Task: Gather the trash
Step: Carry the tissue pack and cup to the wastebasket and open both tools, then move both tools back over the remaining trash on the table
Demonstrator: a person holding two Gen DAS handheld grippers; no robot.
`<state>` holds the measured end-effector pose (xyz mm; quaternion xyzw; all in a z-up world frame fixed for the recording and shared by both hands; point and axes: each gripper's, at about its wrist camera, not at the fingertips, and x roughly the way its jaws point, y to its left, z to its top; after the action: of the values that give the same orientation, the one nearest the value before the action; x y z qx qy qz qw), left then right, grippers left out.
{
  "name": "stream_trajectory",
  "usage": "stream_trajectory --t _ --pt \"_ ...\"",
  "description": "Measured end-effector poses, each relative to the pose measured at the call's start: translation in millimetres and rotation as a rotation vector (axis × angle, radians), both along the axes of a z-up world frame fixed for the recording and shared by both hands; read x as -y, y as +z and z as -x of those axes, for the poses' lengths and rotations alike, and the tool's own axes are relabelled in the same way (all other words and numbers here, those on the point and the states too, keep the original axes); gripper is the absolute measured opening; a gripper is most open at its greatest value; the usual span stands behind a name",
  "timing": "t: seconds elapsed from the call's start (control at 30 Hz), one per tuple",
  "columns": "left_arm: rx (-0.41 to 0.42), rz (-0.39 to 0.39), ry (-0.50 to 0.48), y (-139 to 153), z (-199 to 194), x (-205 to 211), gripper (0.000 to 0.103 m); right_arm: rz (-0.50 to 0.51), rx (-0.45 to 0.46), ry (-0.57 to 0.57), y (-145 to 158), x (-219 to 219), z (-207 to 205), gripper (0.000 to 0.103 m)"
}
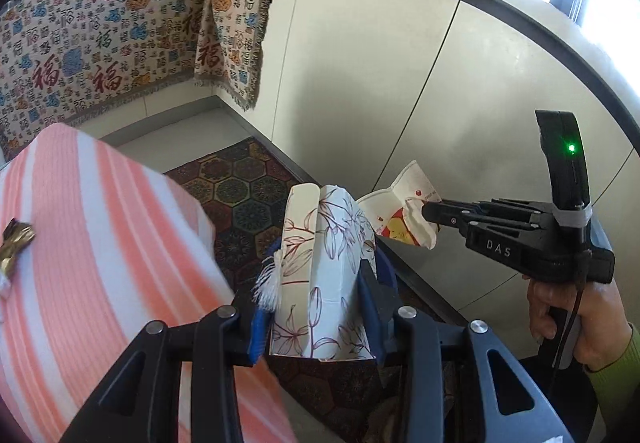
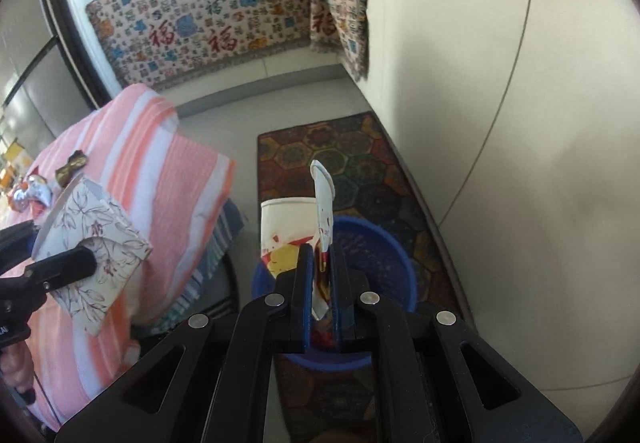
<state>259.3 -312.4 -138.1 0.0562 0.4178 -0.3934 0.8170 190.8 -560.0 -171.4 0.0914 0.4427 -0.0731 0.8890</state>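
The right gripper (image 2: 320, 275), clenched on the crushed cup (image 2: 286, 239), hangs right over the blue bin (image 2: 384, 263) at frame center, while the left gripper (image 1: 316, 307) grips the floral box (image 1: 324, 275) off left.

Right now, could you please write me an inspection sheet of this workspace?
Surface: pink-and-white striped cloth covering a table.
Job's things: white floral-print carton held in the left gripper; crumpled white paper cup with red and yellow print held in the right gripper, above a round blue plastic bin.
Clutter: twisted gold foil wrapper and silver-red foil wrapper on the cloth.
Grippers: both shut on their items.
Cables: thin dark cable along the right gripper's handle.
Surroundings: hexagon-patterned floor rug, white cabinet doors, patterned fringed tapestry.
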Motion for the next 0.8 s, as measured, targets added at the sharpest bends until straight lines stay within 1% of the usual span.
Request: stream_trajectory --t 0.1,0.23,0.4,0.5,0.53,0.57,0.6,0.63,0.67,0.8 --pt "-0.023 -0.008 -0.014 -14 -11 31 0.039 -0.022 -0.008 -0.033 -12 16 -2 0.006" --pt "-0.041 -0.026 -0.023 -32 -21 58 0.039 -0.05 -0.019 -0.068 -24 31 -4 0.006" --pt "-0.066 -0.034 -0.015 -47 -32 81 0.04 -0.074 -0.026 -0.09 -33 46 -9 0.007" --pt "-0.064 -0.037 -0.019 -53 -39 93 0.042 -0.096 -0.034 -0.094 -40 53 -11 0.007" --pt "-0.064 -0.039 -0.022 -56 -41 98 0.042 -0.099 -0.033 -0.095 -42 54 -11 0.01" --pt "-0.068 -0.04 -0.028 -59 -43 102 0.047 -0.109 -0.03 -0.096 -45 56 -12 0.012" --pt "-0.077 -0.039 -0.038 -63 -45 107 0.057 -0.126 -0.03 -0.094 -49 58 -13 0.013" --pt "-0.078 -0.037 -0.041 -65 -47 111 0.06 -0.137 -0.033 -0.098 -52 60 -13 0.028" --pt "-0.075 -0.039 -0.04 -68 -48 114 0.063 -0.141 -0.034 -0.107 -53 62 -12 0.041" --pt "-0.069 -0.061 -0.03 -70 -48 115 0.063 -0.093 0.003 -0.13 -41 63 -4 0.043"
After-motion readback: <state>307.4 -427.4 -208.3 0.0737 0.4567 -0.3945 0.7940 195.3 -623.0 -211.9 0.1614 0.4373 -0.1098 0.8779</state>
